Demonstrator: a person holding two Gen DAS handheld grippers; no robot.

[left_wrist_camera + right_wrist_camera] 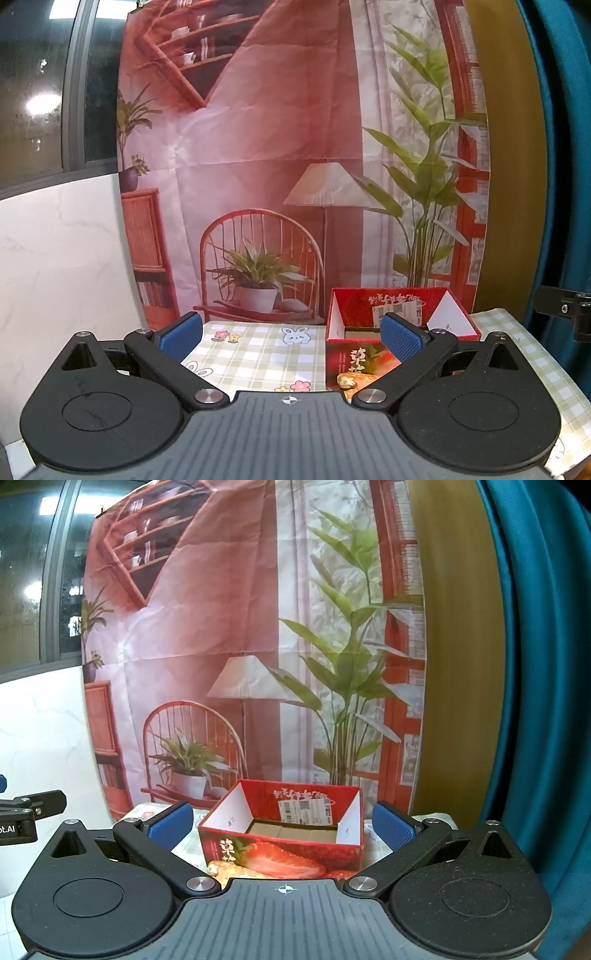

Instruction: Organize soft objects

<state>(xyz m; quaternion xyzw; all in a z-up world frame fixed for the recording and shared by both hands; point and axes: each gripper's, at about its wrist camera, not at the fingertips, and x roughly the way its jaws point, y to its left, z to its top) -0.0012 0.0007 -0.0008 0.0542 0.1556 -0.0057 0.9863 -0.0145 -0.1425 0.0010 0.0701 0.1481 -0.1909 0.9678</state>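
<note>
The left gripper (291,338) hangs above the near end of a table, its jaws spread wide with nothing between the blue pads (181,336). Below them lies a checked cloth (266,358) printed with rabbits and flowers. A red box (400,332) stands open on the cloth, right of centre, its flaps up and a white label on its inner back wall; the right pad overlaps its front in the picture. Just in front of the box lies a yellow-orange thing (349,380), mostly hidden by the gripper. Behind the table hangs a backdrop (280,147) showing a chair, lamp and plants. A blue curtain (569,147) fills the right edge, a dark window (40,85) the upper left.
</note>
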